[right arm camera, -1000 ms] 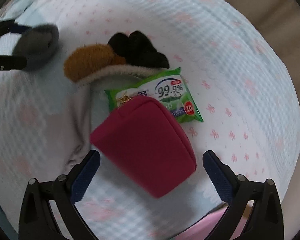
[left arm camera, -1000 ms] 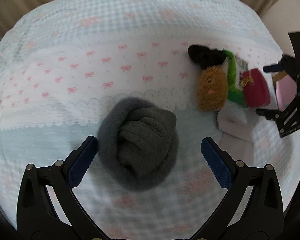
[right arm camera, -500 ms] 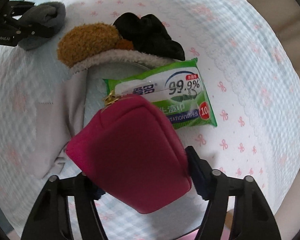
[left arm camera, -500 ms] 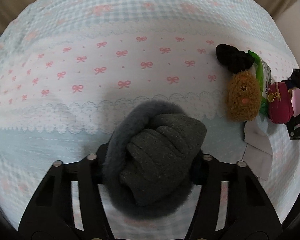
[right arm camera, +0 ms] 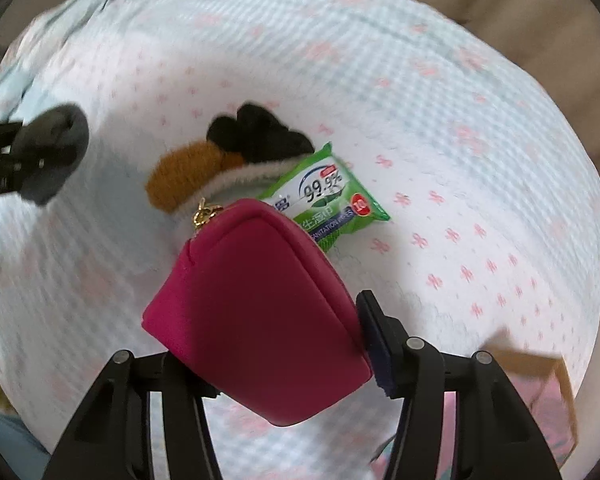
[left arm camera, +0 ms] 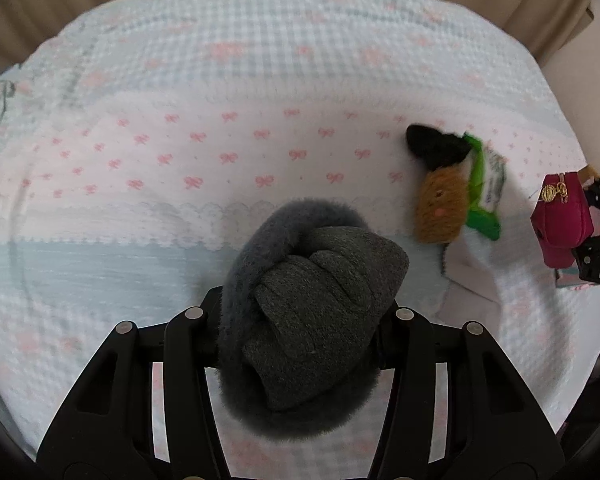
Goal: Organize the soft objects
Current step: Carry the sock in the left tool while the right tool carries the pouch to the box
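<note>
Bulging out ahead of the jaws, the rolled grey fleece-lined sock (left arm camera: 312, 312) sits squeezed between the left gripper (left arm camera: 300, 336), above the bow-print blanket (left arm camera: 180, 168). The right gripper (right arm camera: 284, 336) is clamped on the magenta zip pouch (right arm camera: 256, 308), near the brown plush toy (right arm camera: 180, 176), black scrunchie (right arm camera: 256, 132) and green wipes packet (right arm camera: 332, 200).

The green wipes packet (right arm camera: 327, 201) carries "99.9%" in large figures on a white panel, a red disc marked "10", and a line reading partly "SANITATION"; the Chinese characters beside it are too blurred to make out. The right gripper (left arm camera: 599, 250) frame bears white letters, "DA6".
</note>
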`<action>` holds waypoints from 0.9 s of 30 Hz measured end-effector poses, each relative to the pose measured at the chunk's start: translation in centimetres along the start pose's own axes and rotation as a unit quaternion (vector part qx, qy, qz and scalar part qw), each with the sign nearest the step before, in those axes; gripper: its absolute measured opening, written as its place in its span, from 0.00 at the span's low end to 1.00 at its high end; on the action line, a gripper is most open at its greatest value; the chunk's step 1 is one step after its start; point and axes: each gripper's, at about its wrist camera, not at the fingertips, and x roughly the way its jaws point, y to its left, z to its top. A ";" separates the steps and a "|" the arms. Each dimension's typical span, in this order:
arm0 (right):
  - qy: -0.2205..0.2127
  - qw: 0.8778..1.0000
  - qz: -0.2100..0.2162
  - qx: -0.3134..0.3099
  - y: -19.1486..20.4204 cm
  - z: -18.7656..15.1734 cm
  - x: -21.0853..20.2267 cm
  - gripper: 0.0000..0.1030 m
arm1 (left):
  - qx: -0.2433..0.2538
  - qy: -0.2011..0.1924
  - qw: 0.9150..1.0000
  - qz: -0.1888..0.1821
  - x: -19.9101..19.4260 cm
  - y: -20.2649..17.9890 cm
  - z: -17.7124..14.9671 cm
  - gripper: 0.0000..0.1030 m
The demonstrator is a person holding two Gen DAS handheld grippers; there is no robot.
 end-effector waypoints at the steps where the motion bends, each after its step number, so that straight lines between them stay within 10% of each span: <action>1: -0.006 1.000 -0.001 0.011 0.2 -0.1 -1.0 0.50 | 0.001 -0.004 1.000 0.002 -0.7 -0.1 0.1 0.45; 12: -0.053 0.992 -0.002 0.117 0.7 -4.3 -12.0 0.49 | 0.002 -0.063 0.998 -0.012 -11.6 -3.1 2.2 0.45; 27: -0.130 0.956 -0.010 0.263 -5.0 -13.4 -25.4 0.49 | 0.066 -0.121 0.989 -0.045 -23.4 -17.1 2.2 0.45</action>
